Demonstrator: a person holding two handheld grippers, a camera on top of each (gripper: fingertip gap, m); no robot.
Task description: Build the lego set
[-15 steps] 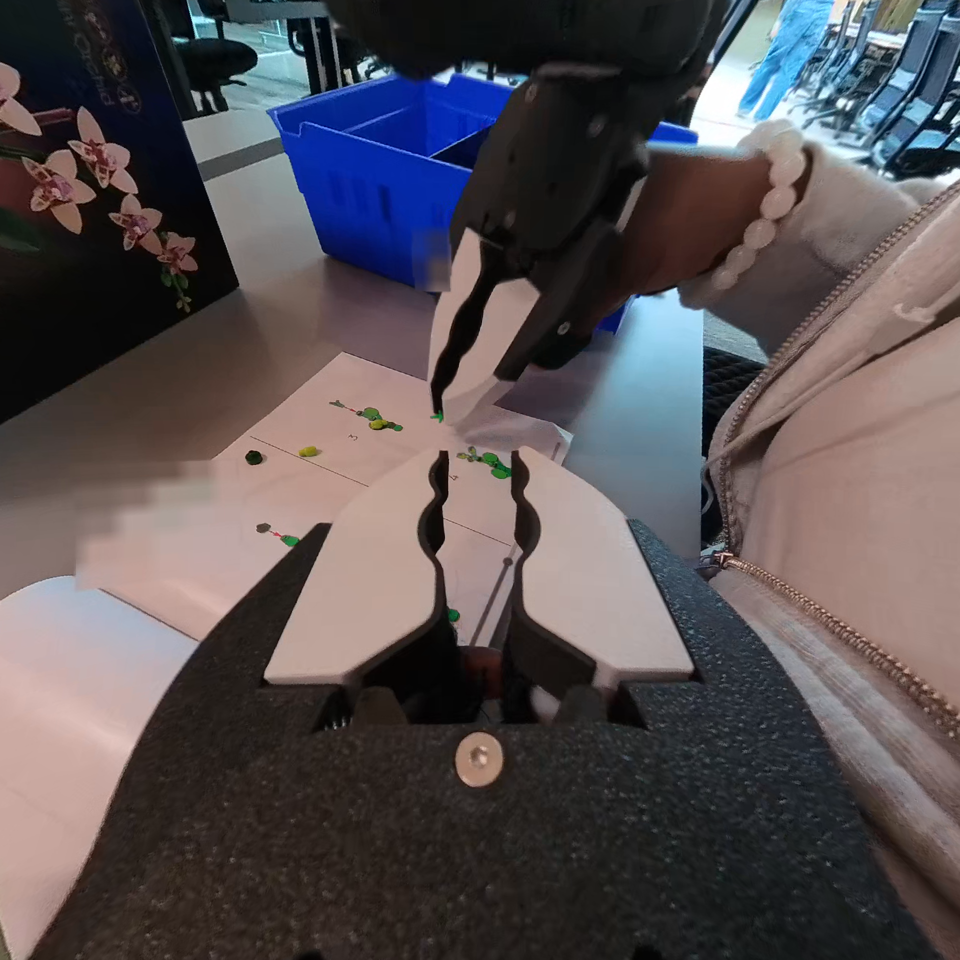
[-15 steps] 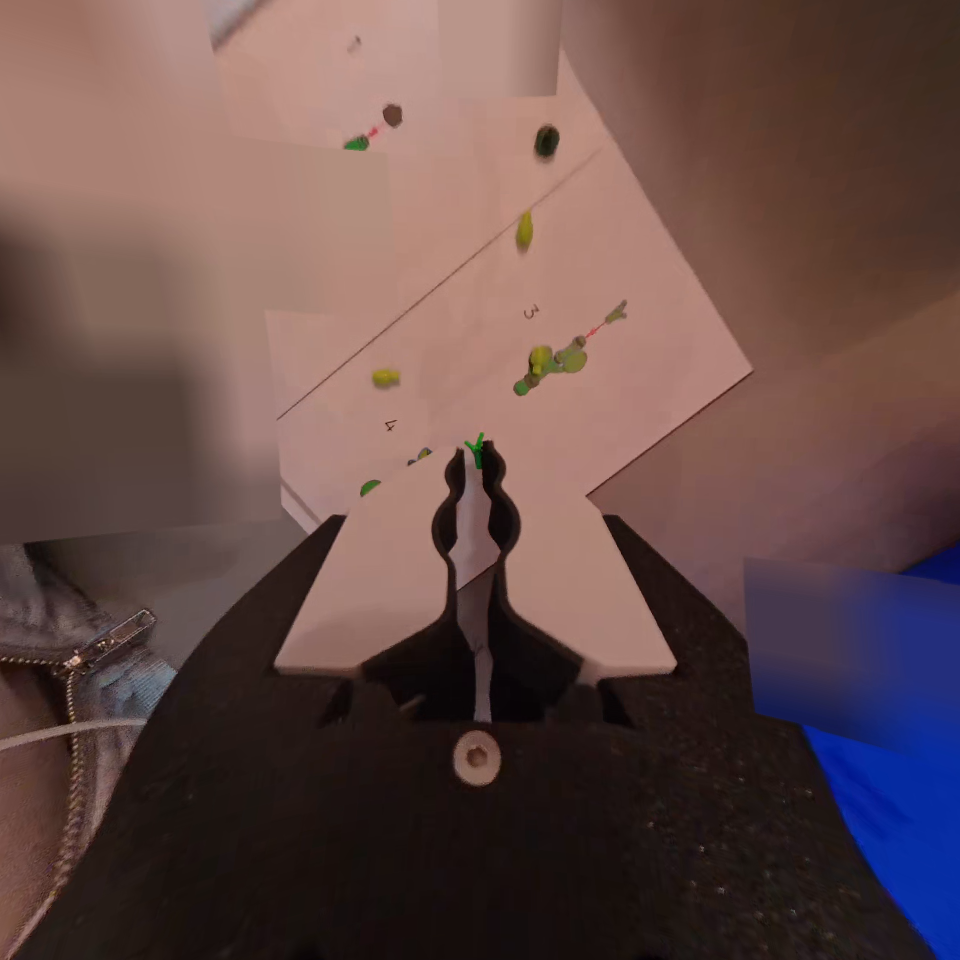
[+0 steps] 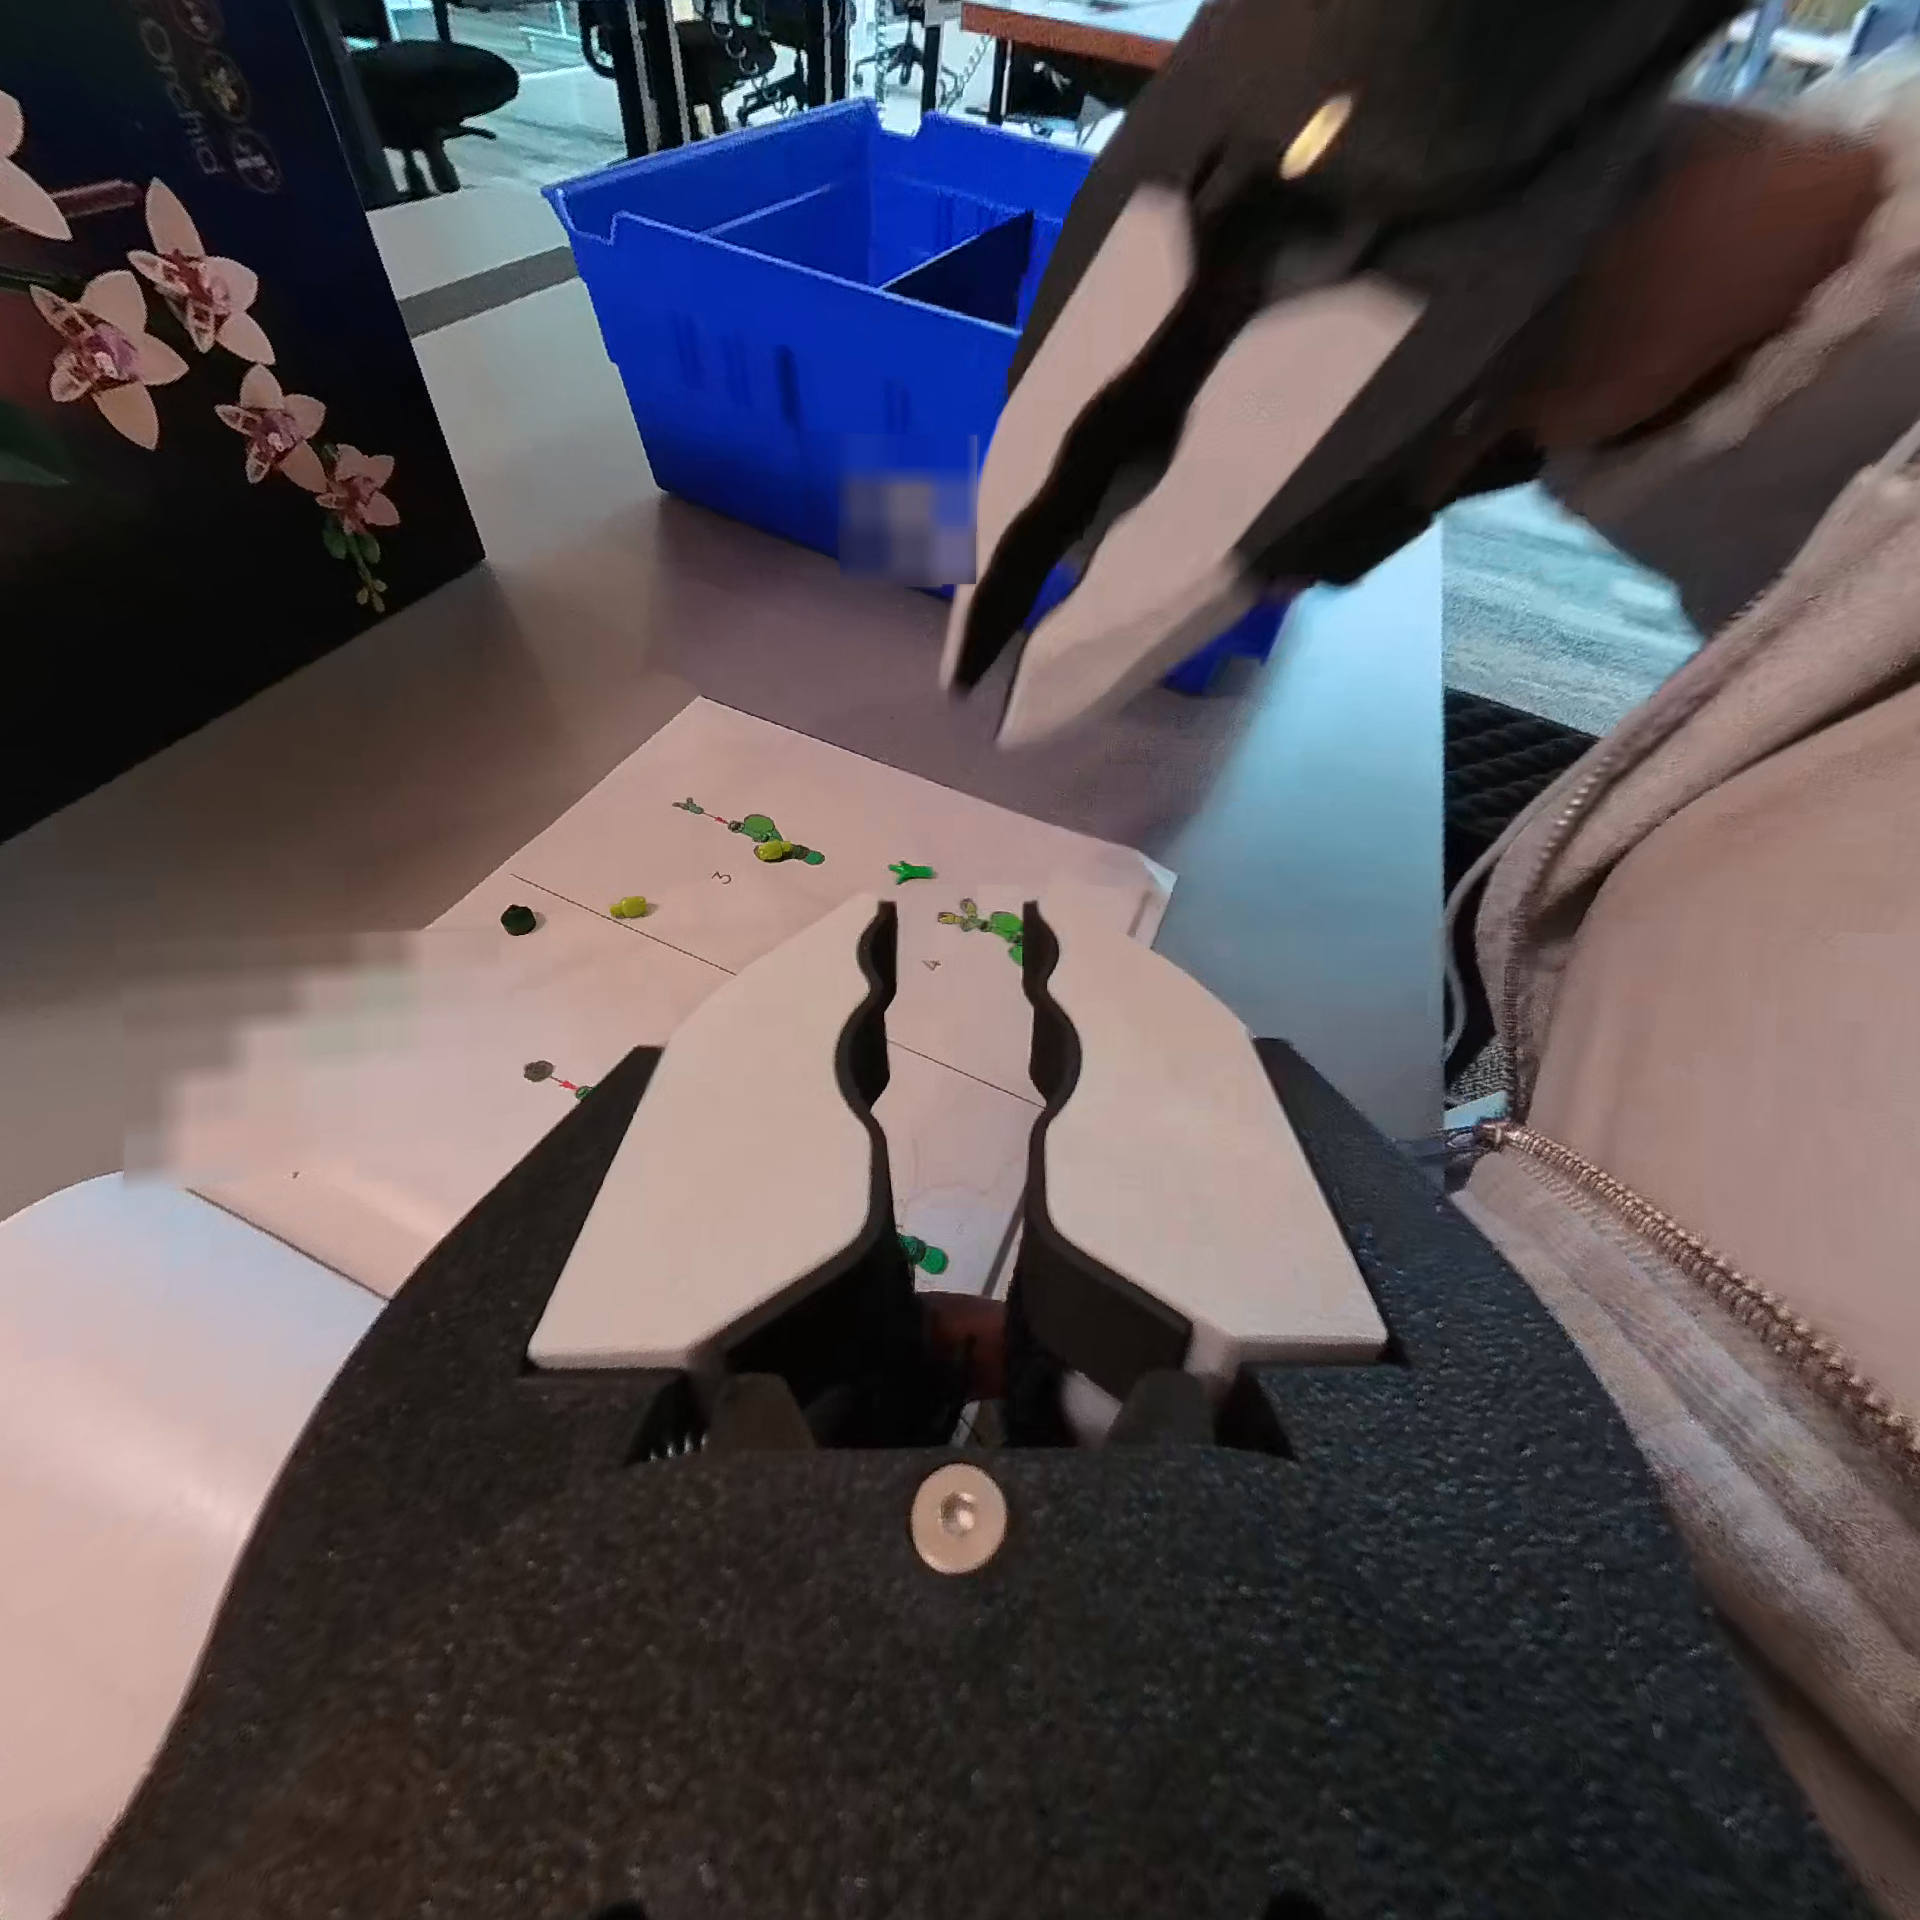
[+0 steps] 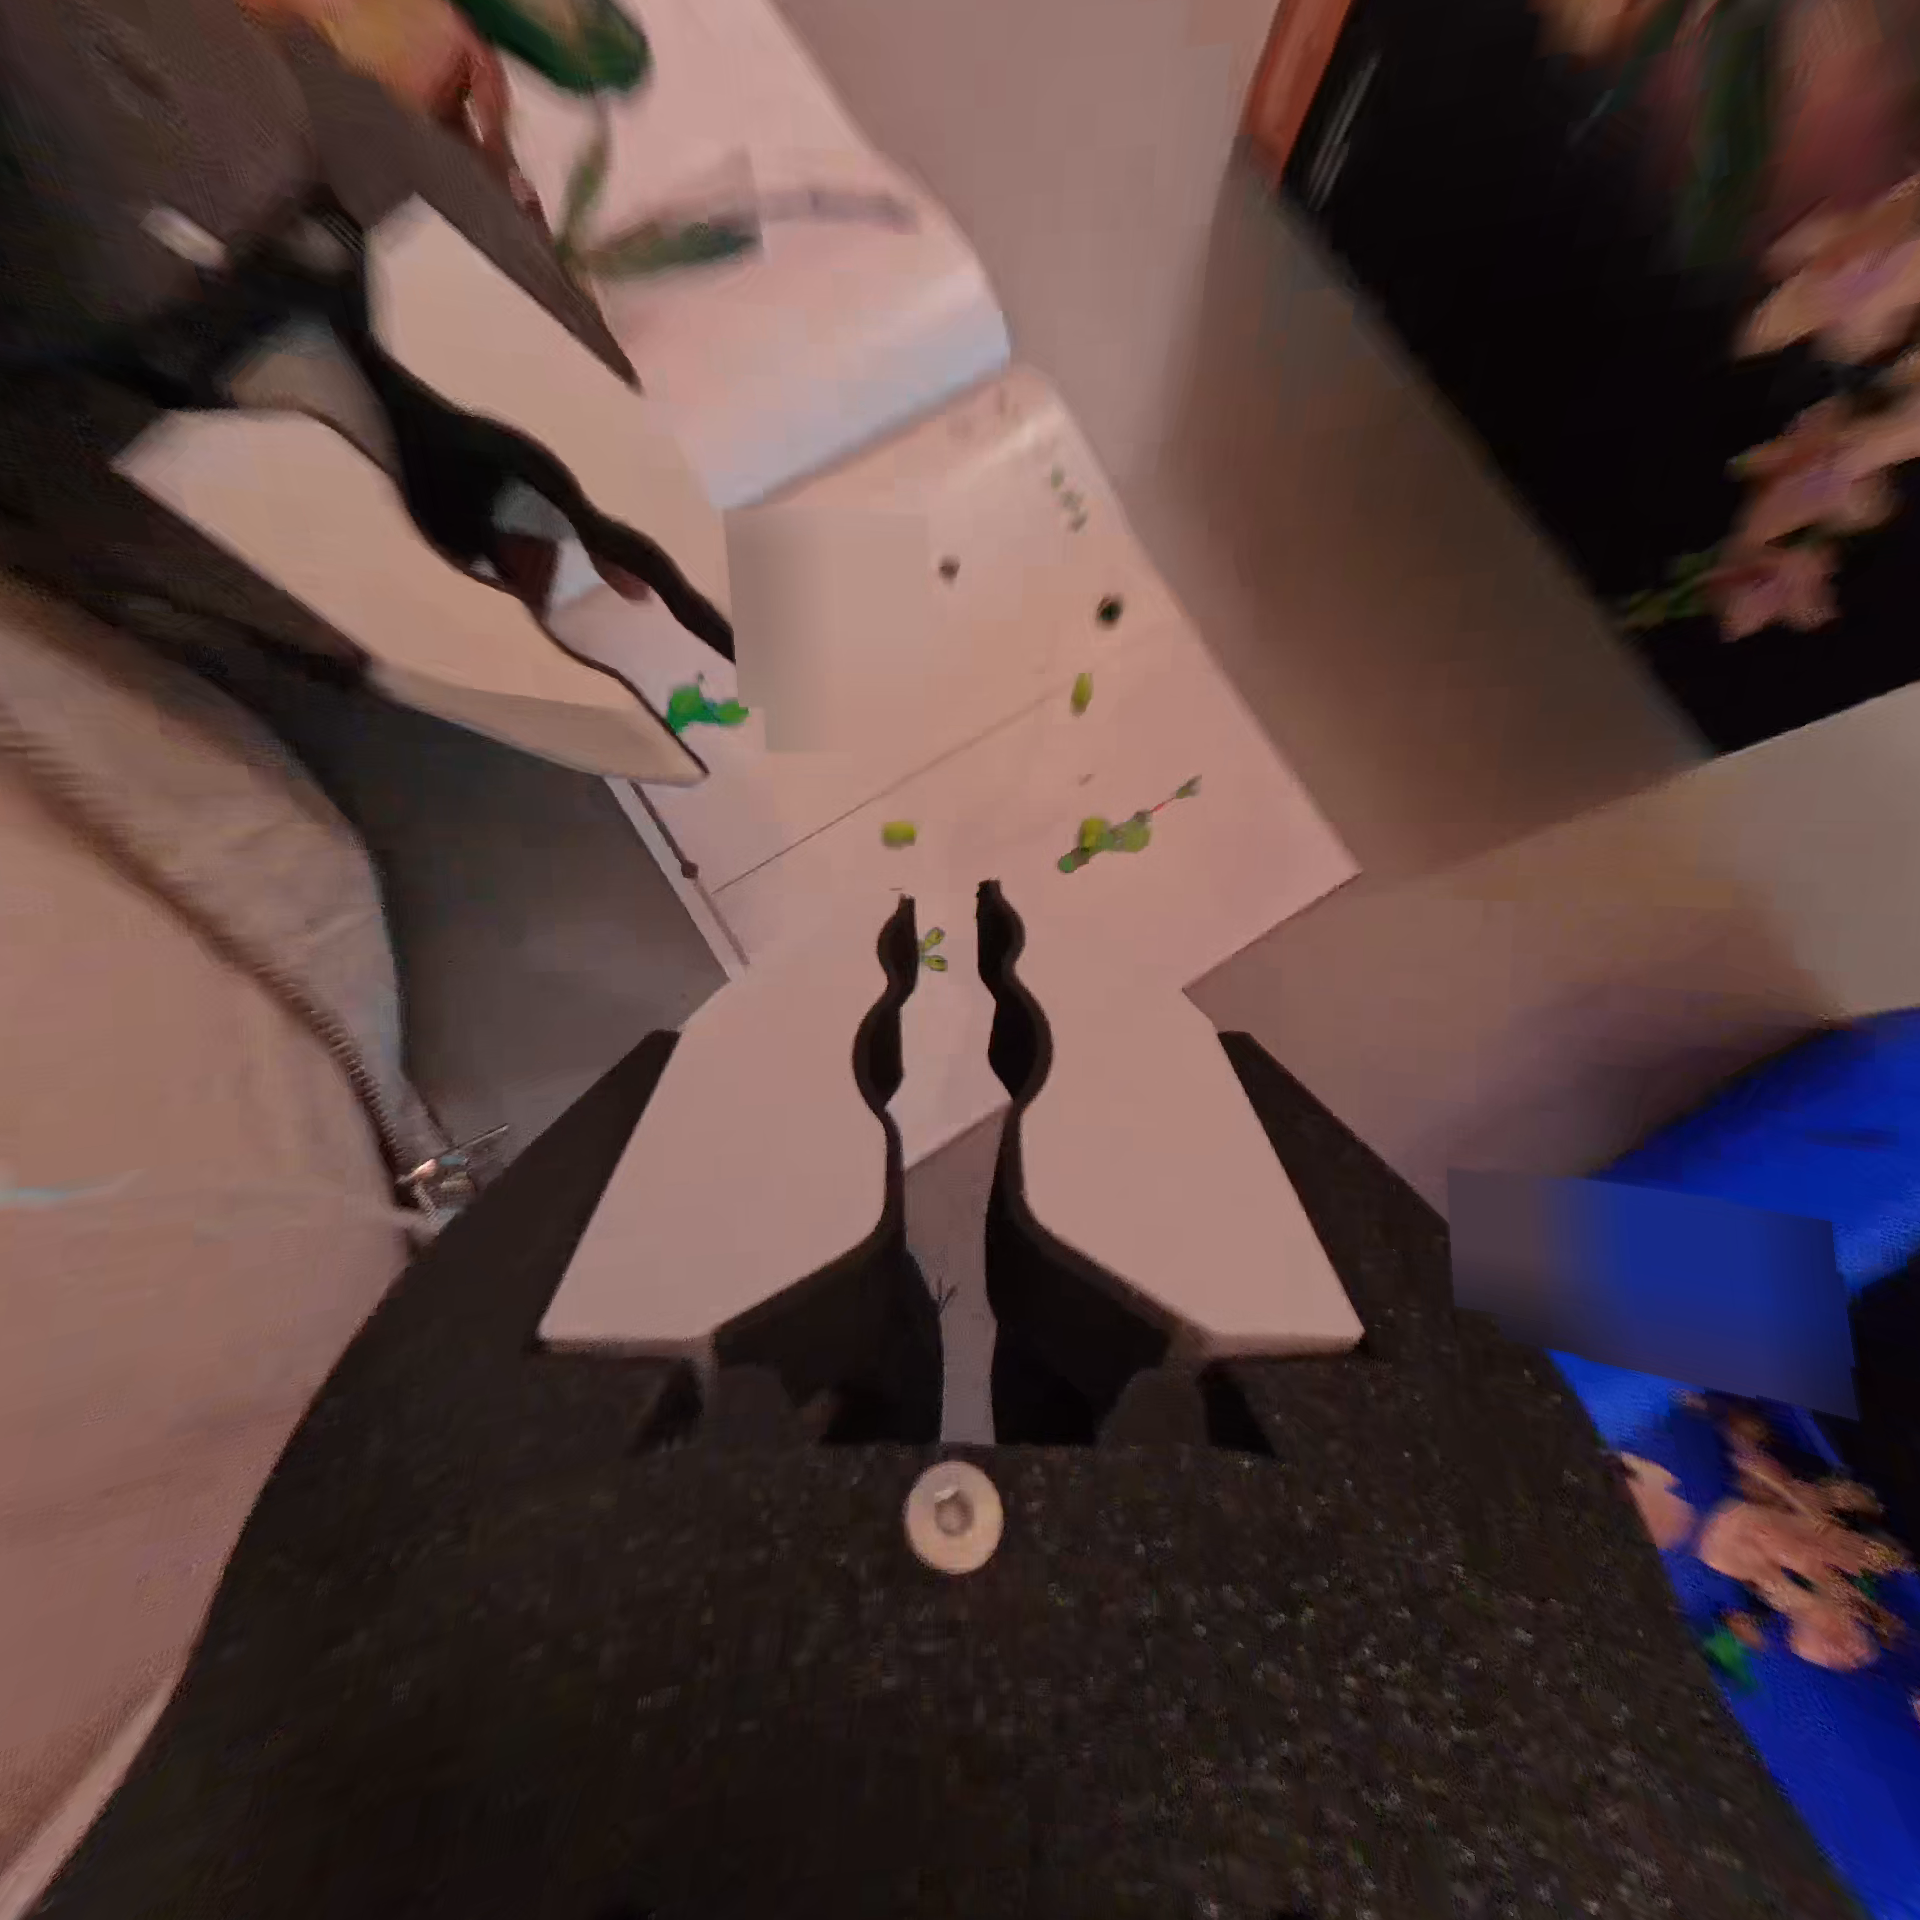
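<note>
A small bright green lego piece lies on the white instruction sheet, just ahead of my left gripper's tips. My left gripper is open and empty, low over the sheet. My right gripper is open and empty; in the left wrist view it hangs blurred above the sheet. A lime piece and a dark green piece lie farther left on the sheet. The right wrist view shows the green piece at the left gripper's tips and two lime pieces.
A blue divided bin stands behind the sheet. A dark box with orchid pictures stands at the left. A person's beige zipped jacket fills the right side. More white booklet pages lie at the lower left. The tips of one gripper are about 6 cm away from the tips of the other. The left tips stand about 11 cm off the lime piece. It is also in sight in the right wrist view.
My right gripper has opened, let go of the small green piece onto the sheet, and lifted up and away. My left gripper has barely moved.
</note>
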